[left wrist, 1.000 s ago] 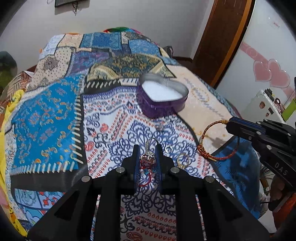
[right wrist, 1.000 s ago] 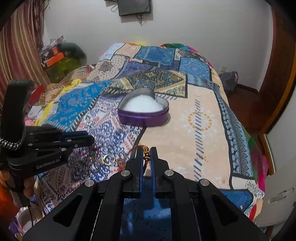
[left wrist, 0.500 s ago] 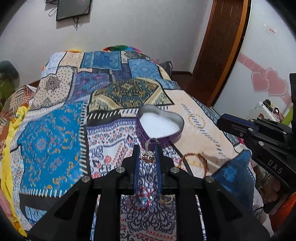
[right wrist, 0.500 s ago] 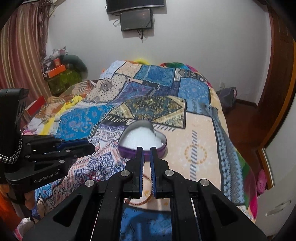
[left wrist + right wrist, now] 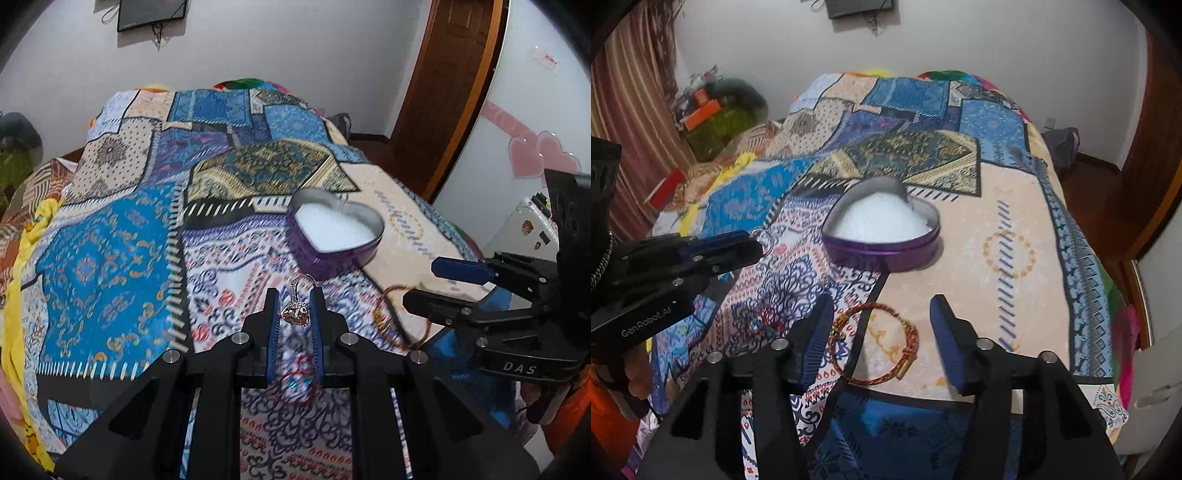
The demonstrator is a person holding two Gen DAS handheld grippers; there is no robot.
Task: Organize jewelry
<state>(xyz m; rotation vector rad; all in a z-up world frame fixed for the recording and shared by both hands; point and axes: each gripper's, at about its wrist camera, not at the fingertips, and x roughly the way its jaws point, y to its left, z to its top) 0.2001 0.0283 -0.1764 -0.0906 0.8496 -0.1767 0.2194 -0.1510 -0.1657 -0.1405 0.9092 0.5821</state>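
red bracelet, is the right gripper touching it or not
Apart. The right wrist view shows the right gripper open, its fingers either side of the red bracelet lying on the bedspread, bare cloth between.

A small red-and-blue beaded trinket at six o'clock lies blurred on the patchwork bedspread, partly hidden behind the left gripper's blue-padded fingers.

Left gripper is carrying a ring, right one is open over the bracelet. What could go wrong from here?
1. The ring is pinched by its stone end in the left gripper; it could slip out before reaching the heart-shaped tin.
2. The red bracelet lies flat on soft bedspread; the open right gripper may snag fabric.
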